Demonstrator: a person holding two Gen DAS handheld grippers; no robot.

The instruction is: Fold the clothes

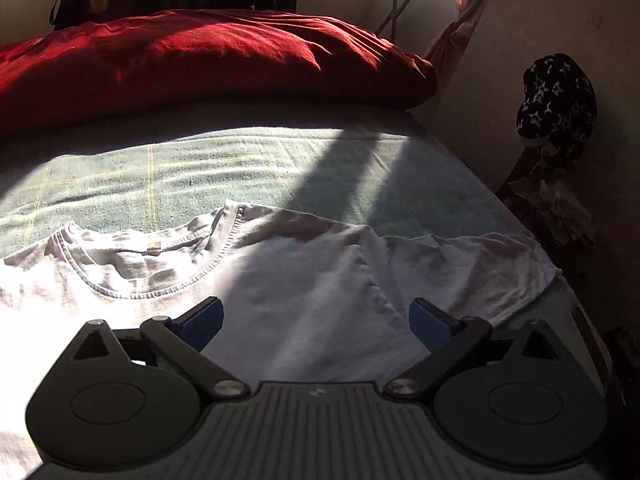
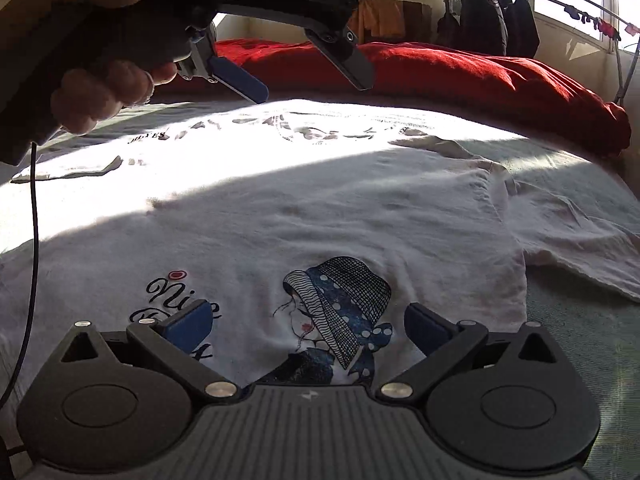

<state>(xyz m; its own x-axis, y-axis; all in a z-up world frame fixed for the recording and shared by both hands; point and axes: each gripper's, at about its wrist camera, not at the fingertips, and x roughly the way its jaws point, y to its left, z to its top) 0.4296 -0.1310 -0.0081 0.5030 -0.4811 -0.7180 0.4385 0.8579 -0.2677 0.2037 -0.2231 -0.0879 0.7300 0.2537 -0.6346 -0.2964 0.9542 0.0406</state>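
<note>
A white T-shirt [image 2: 280, 208] lies spread flat on the green bed cover [image 1: 200, 172], print side up, with a picture of a girl in a hat [image 2: 336, 312]. In the left wrist view its collar [image 1: 132, 264] is at the left and one sleeve [image 1: 480, 268] reaches toward the bed's right edge. My left gripper [image 1: 316, 320] is open and empty, hovering above the shoulder area; it also shows in the right wrist view [image 2: 316, 80], held in a hand. My right gripper [image 2: 308, 328] is open and empty just above the print.
A red duvet [image 1: 200, 60] is piled along the far side of the bed. Dark clothes hang on a rail [image 2: 492, 12] by the window. A patterned dark cloth [image 1: 556, 96] hangs at the wall to the right. The bed edge [image 1: 520, 208] drops off at the right.
</note>
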